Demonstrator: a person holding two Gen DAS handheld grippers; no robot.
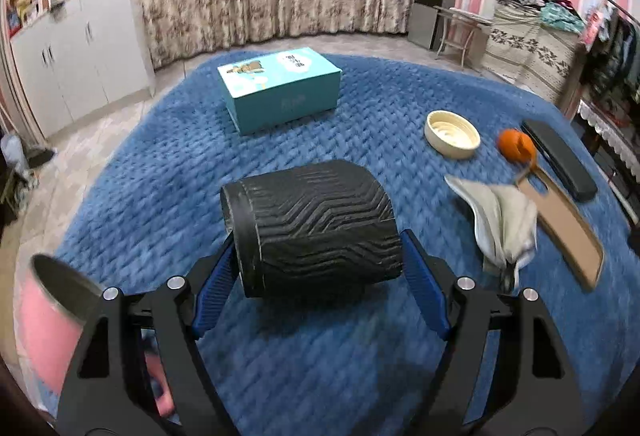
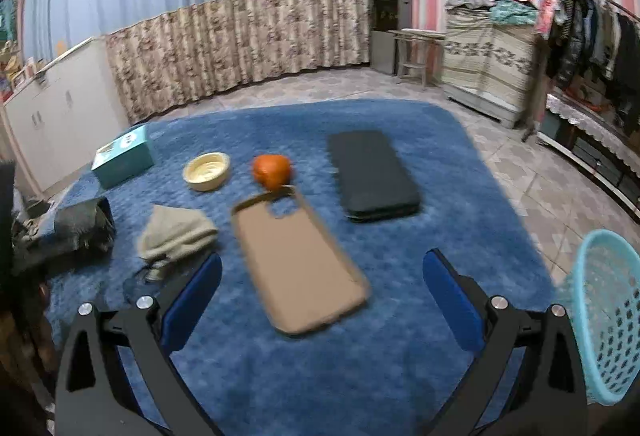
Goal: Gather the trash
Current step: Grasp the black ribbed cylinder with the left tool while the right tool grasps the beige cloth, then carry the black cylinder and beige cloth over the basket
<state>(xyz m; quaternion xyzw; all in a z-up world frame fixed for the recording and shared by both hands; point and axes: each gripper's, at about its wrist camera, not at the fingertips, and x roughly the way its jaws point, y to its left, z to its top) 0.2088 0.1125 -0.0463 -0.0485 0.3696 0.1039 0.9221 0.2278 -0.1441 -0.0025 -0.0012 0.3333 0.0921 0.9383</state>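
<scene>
While a blue rug (image 1: 304, 356) covers the tiled floor (image 2: 520, 172), the left gripper (image 1: 316, 276) pinches a ribbed black cylinder (image 1: 316, 224); crumpled grey cloth (image 1: 500, 220) at three o'clock; right gripper (image 2: 322, 300) spread.

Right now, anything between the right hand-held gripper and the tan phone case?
Nothing visible. The right hand-held gripper stands open with the tan phone case lying flat on the blue blanket between its fingers; the crumpled grey cloth sits off to the left, clear of the path.
</scene>
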